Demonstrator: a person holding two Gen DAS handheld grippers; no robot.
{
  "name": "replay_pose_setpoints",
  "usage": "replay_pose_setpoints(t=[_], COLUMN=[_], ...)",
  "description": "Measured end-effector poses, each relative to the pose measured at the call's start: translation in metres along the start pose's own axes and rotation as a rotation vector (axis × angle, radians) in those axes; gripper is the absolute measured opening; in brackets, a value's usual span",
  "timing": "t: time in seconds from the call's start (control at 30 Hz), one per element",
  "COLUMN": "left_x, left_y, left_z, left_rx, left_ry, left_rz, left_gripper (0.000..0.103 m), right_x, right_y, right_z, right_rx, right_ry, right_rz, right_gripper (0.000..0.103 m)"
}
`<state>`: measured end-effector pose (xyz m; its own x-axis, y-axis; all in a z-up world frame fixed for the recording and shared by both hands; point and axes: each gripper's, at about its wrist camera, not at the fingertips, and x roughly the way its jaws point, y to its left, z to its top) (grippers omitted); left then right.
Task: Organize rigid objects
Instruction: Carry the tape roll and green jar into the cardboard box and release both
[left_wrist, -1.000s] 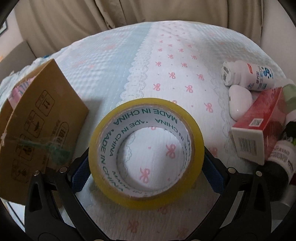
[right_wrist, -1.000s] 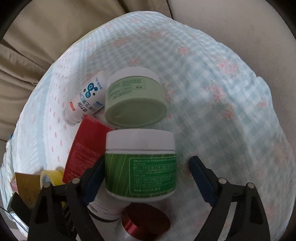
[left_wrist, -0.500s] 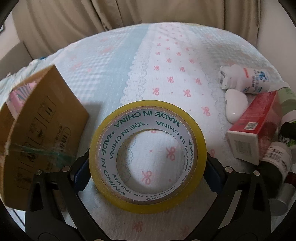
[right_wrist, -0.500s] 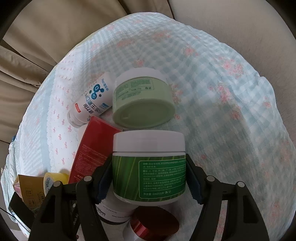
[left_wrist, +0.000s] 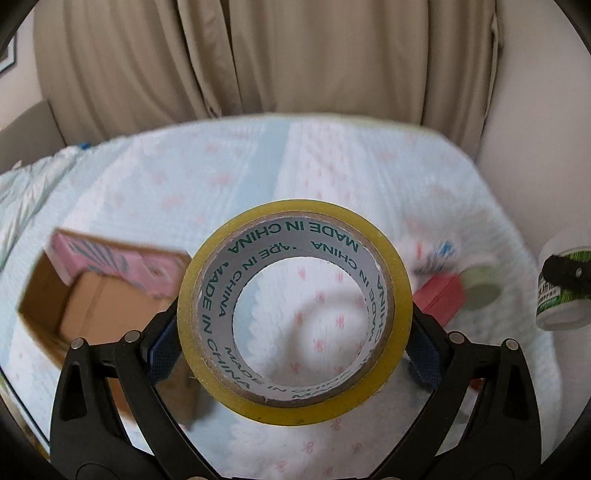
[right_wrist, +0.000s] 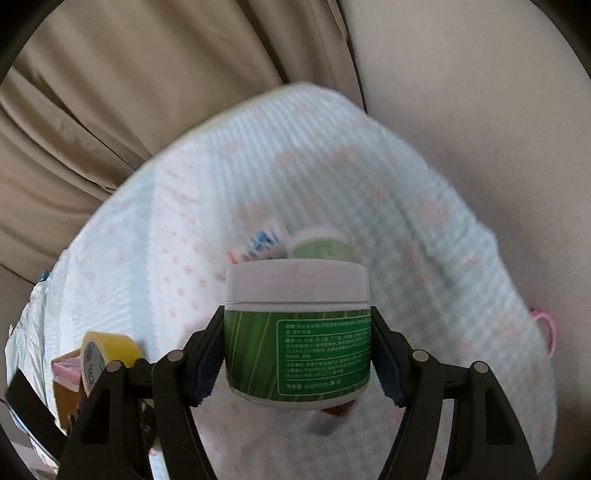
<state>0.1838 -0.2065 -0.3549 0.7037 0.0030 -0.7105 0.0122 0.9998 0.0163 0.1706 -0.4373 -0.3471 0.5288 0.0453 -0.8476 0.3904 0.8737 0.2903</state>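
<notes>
A roll of yellow tape was held between the two blue pads of the left gripper, which were pressed against its outer sides. The roll was seen lifted above the bed cover, with the printed inside of its core turned to the camera. Below it, at the left, an open cardboard box was lying on the cover, and a pink package was seen inside it against the far wall.

A green jar with a white lid was pinched at its two sides by the right gripper. The jar was kept upright and was raised clear of the cover. The same jar was visible at the right edge of the left wrist view.

On the cover behind the jar, a pale green jar and a white bottle with blue print were lying just beside each other, both blurred. A red box was resting near them. Beige curtains were hanging behind the bed.
</notes>
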Motion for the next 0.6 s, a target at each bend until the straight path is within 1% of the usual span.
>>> replay_pose_setpoints(t=[0.17,0.23,0.33,0.5,0.6], left_x=[-0.065,-0.091,-0.121,-0.153,-0.164], left_y=[0.03,0.047,0.076,0.124,0.157], left_z=[0.042,0.058,0.076,0.09,0.094], left_rx=[-0.004,-0.013,-0.028,-0.039,-0.049], left_ry=[-0.064,-0.066,-0.05,-0.037,-0.033], left_rz=[-0.013,-0.016,-0.007,0.016,0.012], left_gripper=[0.099,0.099,0.099,0.099,0.099], right_x=[-0.065,-0.093,-0.123,-0.16,-0.174], right_y=[0.03,0.048,0.072,0.118,0.151], right_z=[0.005,0.008,0.008,0.006,-0.005], right_rx=[-0.036,-0.065,-0.099,-0.173,-0.231], right_ry=[-0.059,-0.079,-0.091,-0.1,-0.109], right_rz=[0.046,0.065,0.097,0.166,0.188], right_gripper=[0.066,0.066,0.066,0.066,0.066])
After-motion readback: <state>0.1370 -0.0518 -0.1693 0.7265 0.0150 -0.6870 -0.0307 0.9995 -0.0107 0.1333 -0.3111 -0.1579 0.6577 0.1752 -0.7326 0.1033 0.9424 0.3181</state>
